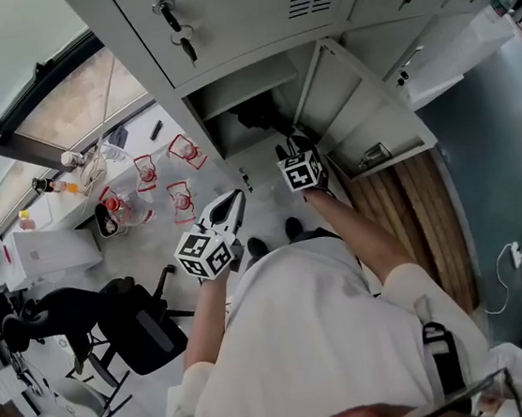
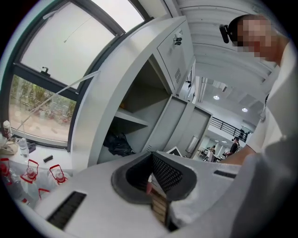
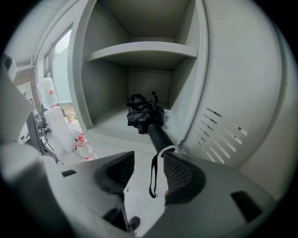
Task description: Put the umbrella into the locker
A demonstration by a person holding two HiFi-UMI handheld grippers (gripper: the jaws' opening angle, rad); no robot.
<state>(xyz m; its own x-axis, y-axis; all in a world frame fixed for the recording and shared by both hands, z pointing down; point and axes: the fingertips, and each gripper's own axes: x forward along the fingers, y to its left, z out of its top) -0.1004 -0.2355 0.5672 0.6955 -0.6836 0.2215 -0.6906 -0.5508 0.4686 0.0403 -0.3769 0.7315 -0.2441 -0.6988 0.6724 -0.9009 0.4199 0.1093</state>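
Grey metal lockers stand beside a window, one low locker (image 3: 98,93) with its door (image 3: 233,88) swung wide. Just outside it the right gripper (image 3: 149,155) has its jaws apart. The wrist strap (image 3: 152,179) dangles between them and the handle's end sits beside the right jaw, unpinched. I judge the umbrella (image 3: 145,116) already rests by itself, canopy on the compartment floor toward the right wall, handle overhanging the front edge. The left gripper (image 2: 151,155) hangs back, jaws together on nothing, probably unneeded.

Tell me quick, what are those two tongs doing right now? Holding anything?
Left tongs: closed, holding nothing.
Right tongs: open; the umbrella strap hangs between them, not gripped.
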